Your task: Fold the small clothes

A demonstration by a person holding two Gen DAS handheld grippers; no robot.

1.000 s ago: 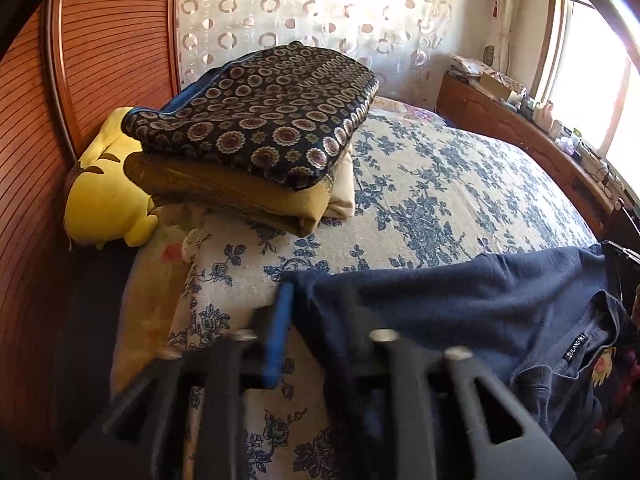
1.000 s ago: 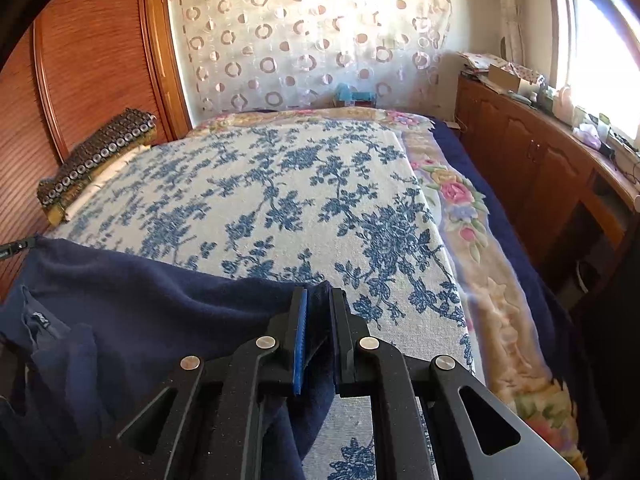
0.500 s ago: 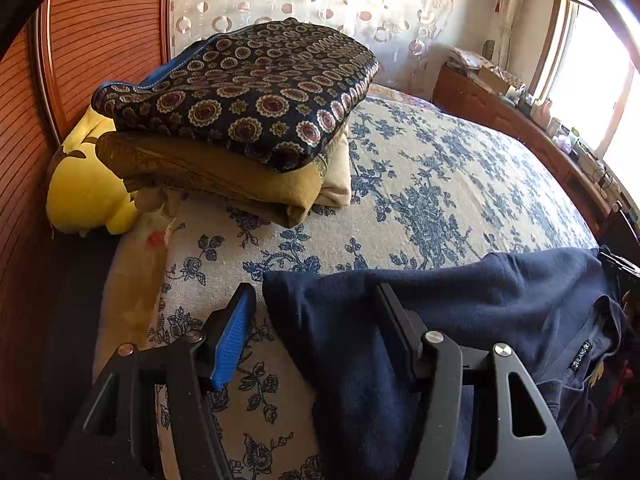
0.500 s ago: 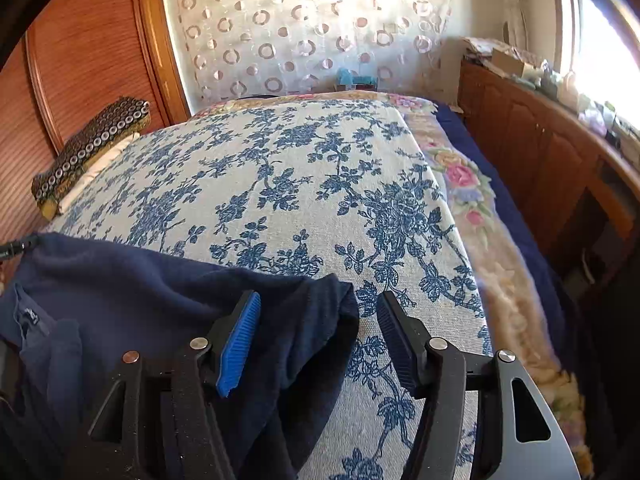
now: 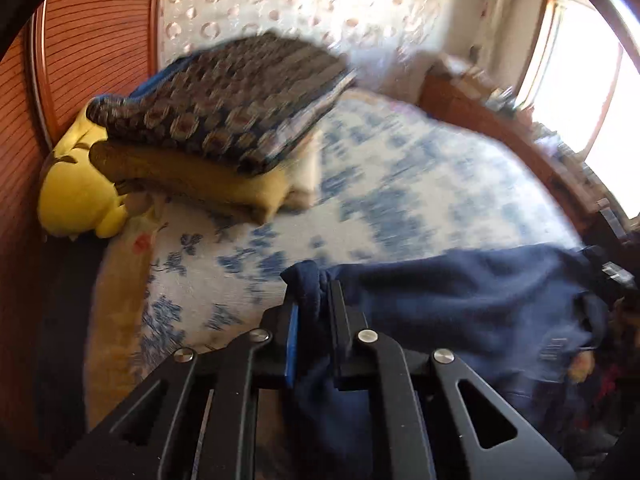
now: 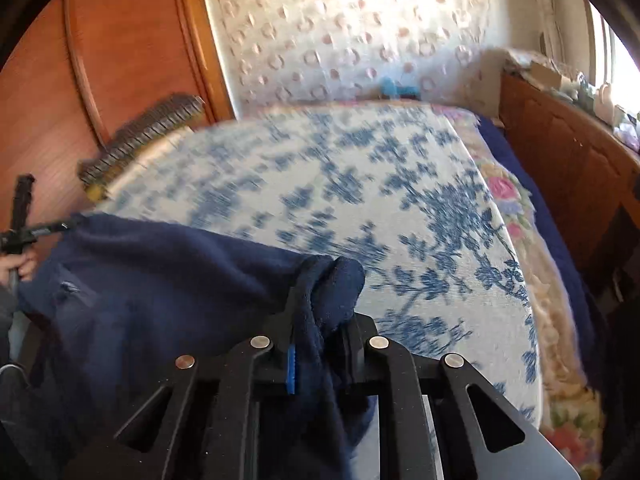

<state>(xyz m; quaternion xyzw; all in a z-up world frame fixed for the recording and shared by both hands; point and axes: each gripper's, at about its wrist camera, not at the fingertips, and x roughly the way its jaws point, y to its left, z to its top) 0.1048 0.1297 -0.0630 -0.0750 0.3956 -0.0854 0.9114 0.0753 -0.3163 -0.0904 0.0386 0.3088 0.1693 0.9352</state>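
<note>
A navy blue sweatshirt (image 5: 460,300) lies stretched across the near part of the bed and also shows in the right wrist view (image 6: 152,280). My left gripper (image 5: 314,300) is shut on one bunched corner of it. My right gripper (image 6: 320,300) is shut on the opposite bunched corner. The garment hangs between the two grippers, with its collar and label near the right edge of the left wrist view. Both views are blurred by motion.
A blue-flowered bedspread (image 6: 360,184) covers the bed. A stack of folded patterned blankets (image 5: 224,112) and a yellow plush toy (image 5: 76,196) sit by the wooden headboard (image 5: 80,40). A wooden cabinet (image 6: 568,152) runs along the right side under the window.
Both grippers were shut on the sweatshirt a second ago, opened wide half a second ago, and are now shut again on bunched corners of it. Both views are now moving.
</note>
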